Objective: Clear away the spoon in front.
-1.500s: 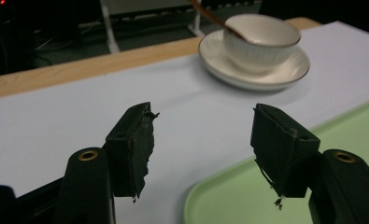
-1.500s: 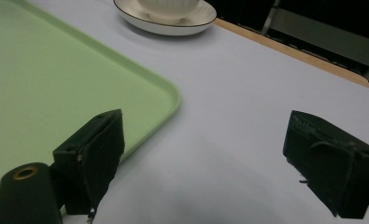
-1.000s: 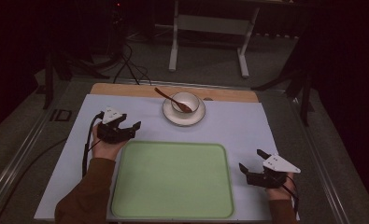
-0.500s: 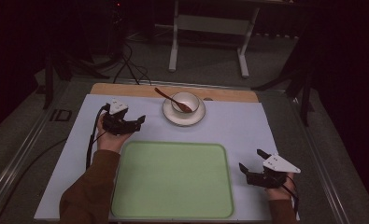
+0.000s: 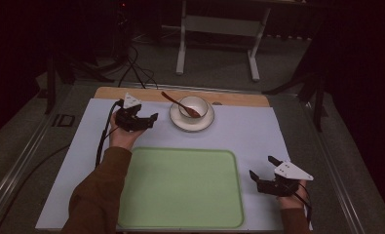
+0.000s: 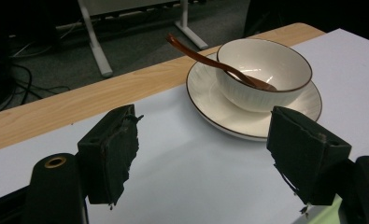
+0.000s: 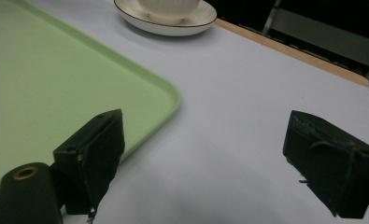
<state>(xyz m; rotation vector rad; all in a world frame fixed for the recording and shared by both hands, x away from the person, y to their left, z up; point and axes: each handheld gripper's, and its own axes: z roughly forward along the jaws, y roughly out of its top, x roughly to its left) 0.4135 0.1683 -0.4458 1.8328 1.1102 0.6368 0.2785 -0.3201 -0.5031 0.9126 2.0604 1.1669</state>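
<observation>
The left claw (image 5: pixel 144 119) hangs over the table (image 5: pixel 258 131) just left of the saucer (image 5: pixel 178 122), pointing toward it. Its jaws stand wide apart with nothing between them, and they have just been opening. In the left claw view the two black pads (image 6: pixel 109 156) frame bare table surface, with the saucer (image 6: pixel 219 109) close ahead on the right.

On the saucer stands a white bowl (image 5: pixel 194 105) with a thin dark rim, and a brown spoon (image 5: pixel 178 102) rests in it (handle slanting up over the rim toward the wooden strip (image 5: pixel 239 97) at the table's far edge).

The right claw (image 5: pixel 263 168) sits near the table's front right corner, just beside the green tray (image 5: pixel 180 187), jaws likewise wide and empty. In its own view the tray's rounded corner (image 7: pixel 170 100) lies near the left pad.
</observation>
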